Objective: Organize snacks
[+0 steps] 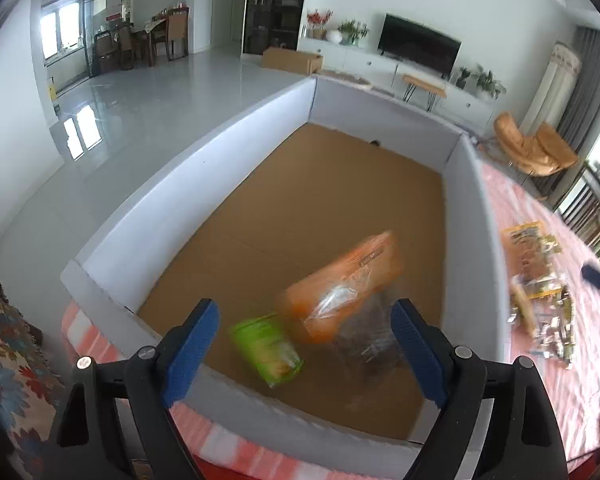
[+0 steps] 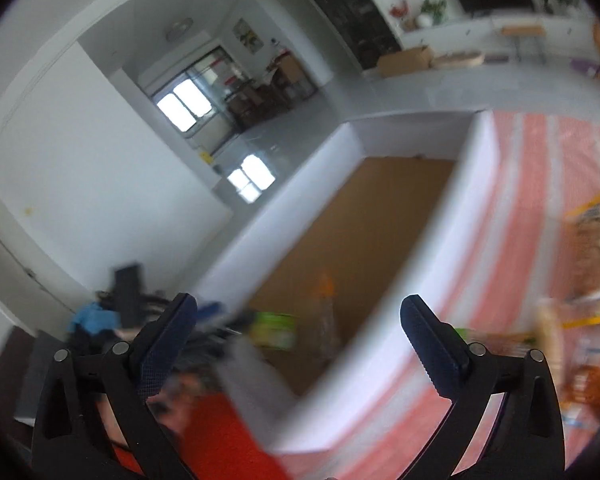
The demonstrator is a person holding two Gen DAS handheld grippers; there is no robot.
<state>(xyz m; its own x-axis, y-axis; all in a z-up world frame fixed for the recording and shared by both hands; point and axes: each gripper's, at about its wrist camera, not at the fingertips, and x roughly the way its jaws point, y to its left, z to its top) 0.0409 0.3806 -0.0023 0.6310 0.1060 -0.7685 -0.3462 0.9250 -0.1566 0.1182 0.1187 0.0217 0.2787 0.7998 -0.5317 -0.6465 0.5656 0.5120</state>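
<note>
As both tools, left tool (image 1: 304, 344) and right tool (image 2: 298, 340), stand open and empty, with two packets (image 1: 340, 288) in the box (image 1: 148, 216), we judge the next pick is from the pile (image 1: 540, 280) on the desk (image 1: 540, 360).

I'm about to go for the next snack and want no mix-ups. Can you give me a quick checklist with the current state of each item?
1. Left tool empty, fingers apart: ok.
2. Right tool empty, fingers apart: ok.
3. Orange packet and green packet inside the box: ok, though both are blurred, so whether they have settled: cannot tell.
4. Room left on the box floor: ok, most of it is bare.
5. More snacks waiting on the striped cloth: ok, a pile lies to the right of the box.
6. Which snack in the pile is easiest to grab: cannot tell, too blurred.
</note>
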